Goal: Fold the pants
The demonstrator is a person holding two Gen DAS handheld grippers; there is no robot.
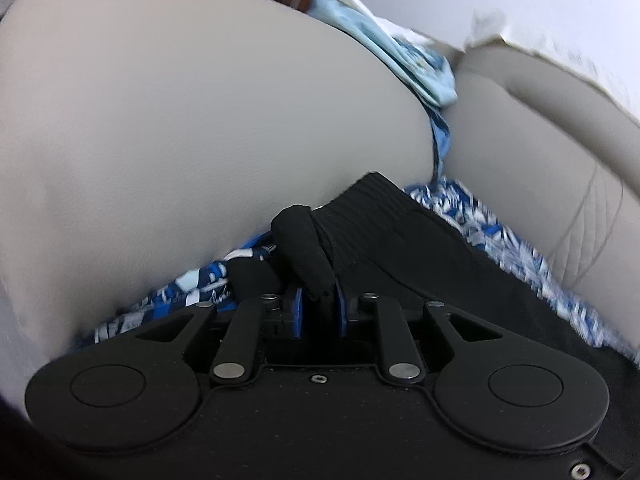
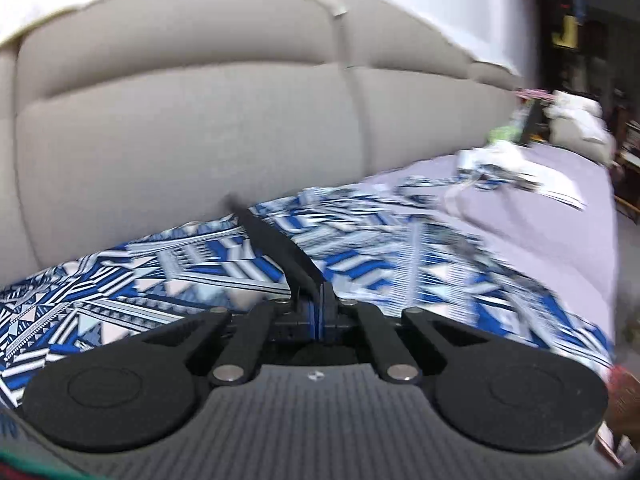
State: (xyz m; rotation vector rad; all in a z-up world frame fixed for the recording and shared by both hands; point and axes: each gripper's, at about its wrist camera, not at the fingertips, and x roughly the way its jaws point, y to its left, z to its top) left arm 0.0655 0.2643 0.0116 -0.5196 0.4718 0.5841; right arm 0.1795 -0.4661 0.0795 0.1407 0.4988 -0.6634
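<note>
Black pants (image 1: 420,240) with a ribbed waistband lie over a blue and white patterned cloth (image 1: 492,232) on a beige sofa. My left gripper (image 1: 316,264) is shut on a rolled black edge of the pants near the waistband. In the right wrist view my right gripper (image 2: 236,204) is shut, its fingers (image 2: 280,248) pressed together above the patterned cloth (image 2: 160,272). A thin dark edge between them may be fabric; I cannot tell. The pants are not otherwise seen in that view.
The beige sofa backrest (image 2: 192,112) rises behind the cloth. A light blue garment (image 1: 416,64) is tucked between sofa cushions (image 1: 200,120). A grey sheet (image 2: 540,216) with white items and papers (image 2: 560,188) lies at the right. Dark furniture stands at the far right.
</note>
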